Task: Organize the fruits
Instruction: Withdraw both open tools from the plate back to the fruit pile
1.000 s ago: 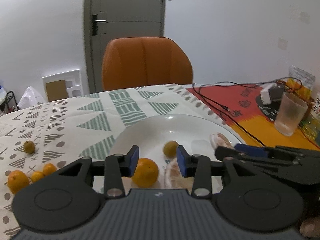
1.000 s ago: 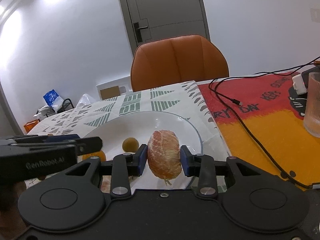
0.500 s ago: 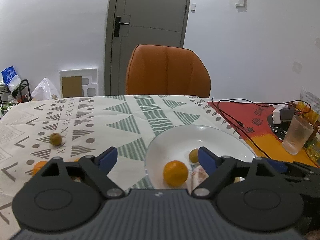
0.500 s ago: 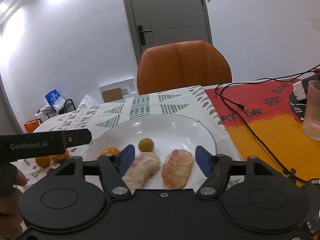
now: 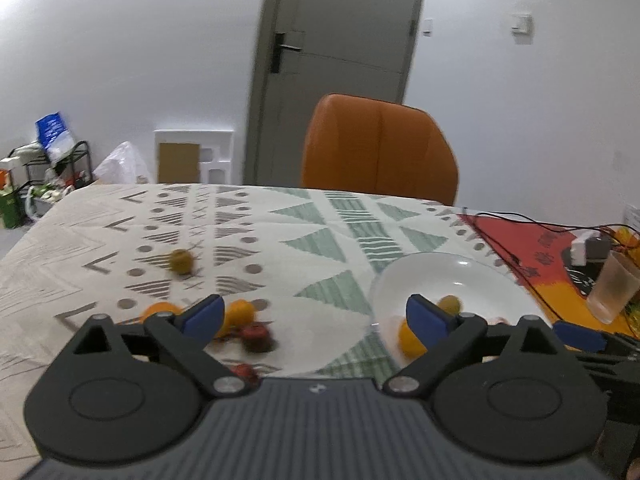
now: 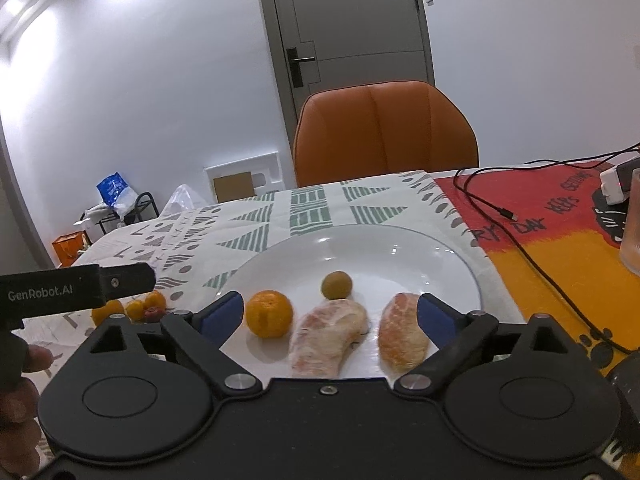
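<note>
Your left view is blurry, so the red fruits (image 5: 256,334) near the tablecloth's (image 5: 280,240) front edge are hard to name. Your left gripper's finger (image 5: 430,318) hides part of the orange (image 5: 408,340) on the plate (image 5: 480,276). The glass (image 6: 632,232) is cut off at your right view's edge.

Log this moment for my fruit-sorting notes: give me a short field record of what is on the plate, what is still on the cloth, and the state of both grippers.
plate contents: on the white plate, an orange, a small olive-green fruit, two peeled citrus segments
on cloth: small green fruit, small orange fruits, dark red fruits, all left of the plate
left gripper: open, empty, over the cloth
right gripper: open, empty, over the plate
other: frosted glass and cables on the red mat
</note>
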Motion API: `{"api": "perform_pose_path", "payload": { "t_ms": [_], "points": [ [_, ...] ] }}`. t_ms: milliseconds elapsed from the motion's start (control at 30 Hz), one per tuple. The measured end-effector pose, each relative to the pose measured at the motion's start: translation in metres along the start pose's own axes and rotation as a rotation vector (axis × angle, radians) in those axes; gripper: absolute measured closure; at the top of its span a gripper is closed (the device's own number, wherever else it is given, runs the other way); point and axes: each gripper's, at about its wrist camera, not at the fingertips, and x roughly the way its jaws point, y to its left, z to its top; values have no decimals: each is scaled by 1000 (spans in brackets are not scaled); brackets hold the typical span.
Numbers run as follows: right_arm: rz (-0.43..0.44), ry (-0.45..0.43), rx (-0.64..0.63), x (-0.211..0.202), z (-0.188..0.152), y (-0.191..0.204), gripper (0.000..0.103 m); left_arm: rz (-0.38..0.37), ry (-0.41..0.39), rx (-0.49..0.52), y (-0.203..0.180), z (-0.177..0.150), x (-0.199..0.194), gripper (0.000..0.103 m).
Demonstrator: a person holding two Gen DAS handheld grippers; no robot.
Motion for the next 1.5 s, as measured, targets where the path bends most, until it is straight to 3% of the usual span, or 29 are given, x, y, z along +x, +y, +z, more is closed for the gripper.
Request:
{"api": "perform_pose_path", "payload": {
  "t_ms": [933,1500],
  "points": [
    [84,23,-67,-13,-16,65,5,70,19,-73,77,-22,-41,5],
    [158,55,-112,-5,-18,95,7,102,22,-69,98,-25,-44,5]
  ]
}}
